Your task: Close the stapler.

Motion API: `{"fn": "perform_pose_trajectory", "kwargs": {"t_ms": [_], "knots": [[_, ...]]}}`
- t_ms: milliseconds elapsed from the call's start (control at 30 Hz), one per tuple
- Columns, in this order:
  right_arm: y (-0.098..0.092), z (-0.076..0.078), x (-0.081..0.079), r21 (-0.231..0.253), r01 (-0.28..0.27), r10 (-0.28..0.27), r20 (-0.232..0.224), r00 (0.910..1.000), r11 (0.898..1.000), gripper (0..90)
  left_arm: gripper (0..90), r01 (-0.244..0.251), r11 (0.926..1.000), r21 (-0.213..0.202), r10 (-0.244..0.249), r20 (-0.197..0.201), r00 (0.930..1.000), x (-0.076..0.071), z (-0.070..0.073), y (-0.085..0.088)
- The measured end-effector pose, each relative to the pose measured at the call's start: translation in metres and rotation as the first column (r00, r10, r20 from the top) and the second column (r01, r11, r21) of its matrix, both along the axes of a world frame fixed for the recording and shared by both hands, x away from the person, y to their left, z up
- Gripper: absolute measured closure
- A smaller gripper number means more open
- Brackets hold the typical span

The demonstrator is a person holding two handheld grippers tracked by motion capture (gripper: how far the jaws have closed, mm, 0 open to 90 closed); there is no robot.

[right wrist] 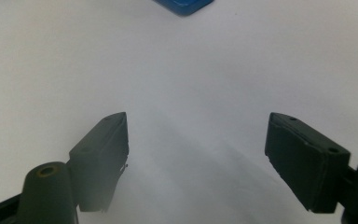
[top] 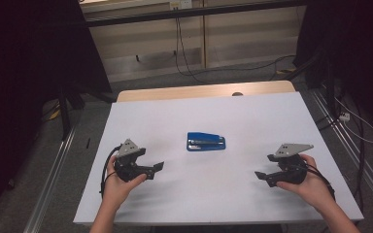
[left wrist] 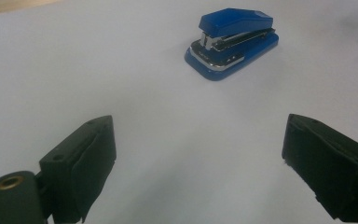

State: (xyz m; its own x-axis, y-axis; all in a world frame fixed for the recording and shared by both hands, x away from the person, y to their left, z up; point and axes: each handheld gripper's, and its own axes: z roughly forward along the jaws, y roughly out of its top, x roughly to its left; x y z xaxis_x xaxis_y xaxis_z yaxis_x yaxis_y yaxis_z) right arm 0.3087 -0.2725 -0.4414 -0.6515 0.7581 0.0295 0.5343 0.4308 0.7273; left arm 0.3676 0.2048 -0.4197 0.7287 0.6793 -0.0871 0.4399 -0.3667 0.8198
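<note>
Stapler [top: 206, 141] on counter [top: 272, 116]: rigid, compact, fairly heavy, smooth casing likely slippery; grip across long sides mid-body. Left tongs [top: 158, 166], right tongs [top: 260, 175]: wide open, empty

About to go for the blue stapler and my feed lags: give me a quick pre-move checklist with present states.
1. Blue stapler lies free on the white table, nothing on it: ok.
2. Left gripper jaws apart, nothing between them: ok.
3. Right gripper jaws apart, nothing between them: ok.
4. Bare table between each gripper and the stapler: ok.
5. Stapler centred ahead of the right gripper's jaws: not ok, only its corner at the top edge of the right gripper view.
6. Stapler loaded: cannot tell.
</note>
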Motion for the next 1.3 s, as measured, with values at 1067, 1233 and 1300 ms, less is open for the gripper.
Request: {"fn": "perform_pose_trajectory", "kwargs": {"t_ms": [1067, 1233, 1300], "knots": [[-0.014, -0.004, -0.014, -0.006, 0.027, -0.027, 0.019, 0.9994, 1.0, 19.0, 7.7, 0.006, 0.9999, 0.013, -0.005, -0.019, 0.9998, -0.016, -0.009, 0.028], [-0.016, -0.005, -0.016, 0.002, 0.028, -0.028, 0.022, 0.9994, 1.0, 18.9, 7.7, -0.007, 0.9999, 0.01, 0.007, -0.018, 0.9998, -0.015, -0.009, 0.033], [-0.017, -0.005, -0.017, 0.004, 0.028, -0.028, 0.024, 0.9993, 1.0, 18.8, 7.7, -0.012, 0.9999, 0.004, 0.012, -0.016, 0.9998, -0.015, -0.008, 0.035]]}}
